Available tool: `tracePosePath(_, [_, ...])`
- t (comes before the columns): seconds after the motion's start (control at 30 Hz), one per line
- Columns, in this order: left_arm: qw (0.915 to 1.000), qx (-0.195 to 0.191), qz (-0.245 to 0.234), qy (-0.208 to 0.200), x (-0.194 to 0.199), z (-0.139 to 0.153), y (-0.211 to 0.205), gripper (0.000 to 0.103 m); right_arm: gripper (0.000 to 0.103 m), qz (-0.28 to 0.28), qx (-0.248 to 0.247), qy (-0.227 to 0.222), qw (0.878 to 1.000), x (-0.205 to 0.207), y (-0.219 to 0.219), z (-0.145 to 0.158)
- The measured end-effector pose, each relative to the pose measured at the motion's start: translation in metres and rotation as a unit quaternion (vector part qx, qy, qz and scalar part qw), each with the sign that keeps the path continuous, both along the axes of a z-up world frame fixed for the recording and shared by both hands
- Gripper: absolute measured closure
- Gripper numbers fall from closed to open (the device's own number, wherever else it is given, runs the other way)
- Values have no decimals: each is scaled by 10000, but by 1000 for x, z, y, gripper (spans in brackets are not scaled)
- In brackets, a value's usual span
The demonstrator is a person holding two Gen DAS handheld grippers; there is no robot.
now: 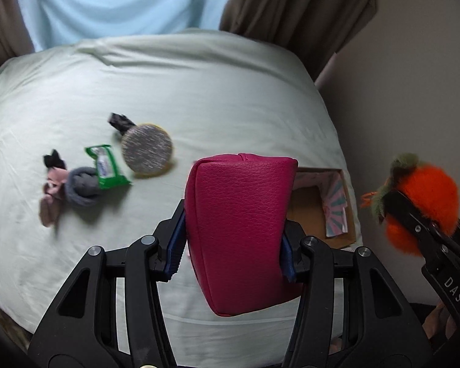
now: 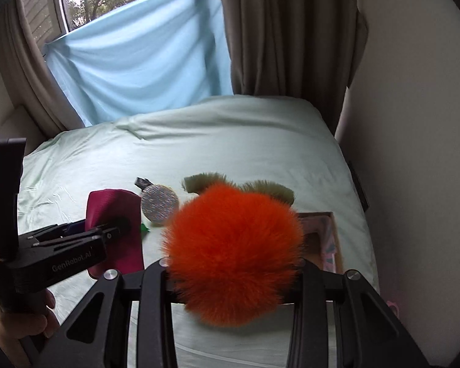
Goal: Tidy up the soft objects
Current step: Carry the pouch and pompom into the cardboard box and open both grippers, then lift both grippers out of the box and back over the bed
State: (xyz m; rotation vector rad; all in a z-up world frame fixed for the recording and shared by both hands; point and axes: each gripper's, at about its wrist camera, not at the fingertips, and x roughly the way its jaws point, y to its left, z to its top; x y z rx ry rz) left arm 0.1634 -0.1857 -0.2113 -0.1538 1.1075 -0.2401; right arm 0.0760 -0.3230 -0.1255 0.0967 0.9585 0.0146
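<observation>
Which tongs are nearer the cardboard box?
Right. The right tongs, shut on the orange pom-pom, hang beside the cardboard box; the left tongs, gripping the pink pouch, are further left.

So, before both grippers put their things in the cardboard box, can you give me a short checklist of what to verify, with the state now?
1. Left gripper holds the pink pouch: ok, the blue pads press on both of its sides.
2. Right gripper holds the orange furry toy: ok, it sits between the jaws.
3. Cardboard box is open on top: ok.
4. Free room inside the box: cannot tell, the pouch and the toy hide most of it.
5. Grippers apart from each other: ok, a gap shows between them.
6. Items left on the bed: not ok, the green packet, round glittery pad and grey and pink cloth bundle remain.
</observation>
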Motion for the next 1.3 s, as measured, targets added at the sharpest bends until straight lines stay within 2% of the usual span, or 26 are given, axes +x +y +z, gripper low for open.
tracePosePath(0.3, [9975, 273, -238, 599, 27, -69, -74, 56, 70, -85, 345, 878, 9955, 43, -58, -73])
tracePosePath(0.63, [9889, 596, -552, 1248, 61, -155, -110, 56, 70, -308, 649, 1832, 9805, 90, -93, -162])
tracePosePath(0.83, [9855, 711, -644, 1402, 70, -176, -117, 56, 70, -342, 935, 2156, 9714, 102, -100, -192])
tracePosePath(0.9, [9839, 872, -784, 1347, 70, -176, -121, 49, 60, -345, 978, 2284, 9680, 105, -102, -198])
tracePosePath(0.93, [9825, 1004, -850, 1322, 68, -174, -124, 30, 46, -359, 910, 2332, 9675, 106, -101, -200])
tracePosePath(0.97, [9812, 1171, -874, 1263, 66, -171, -126, 1, 23, -377, 875, 2359, 9671, 107, -101, -203])
tracePosePath(1.0, [9807, 1307, -883, 1152, 64, -168, -127, 1, 10, -399, 919, 2368, 9664, 108, -102, -204])
tracePosePath(1.03, [9801, 1359, -930, 1111, 62, -167, -125, 0, 0, -434, 979, 2369, 9656, 109, -104, -206])
tracePosePath(1.17, [9798, 1293, -928, 1214, 58, -168, -118, 0, 0, -470, 954, 2334, 9665, 106, -106, -206])
tracePosePath(1.3, [9821, 1206, -871, 1153, 58, -160, -116, 0, 0, -404, 872, 2213, 9705, 101, -105, -199])
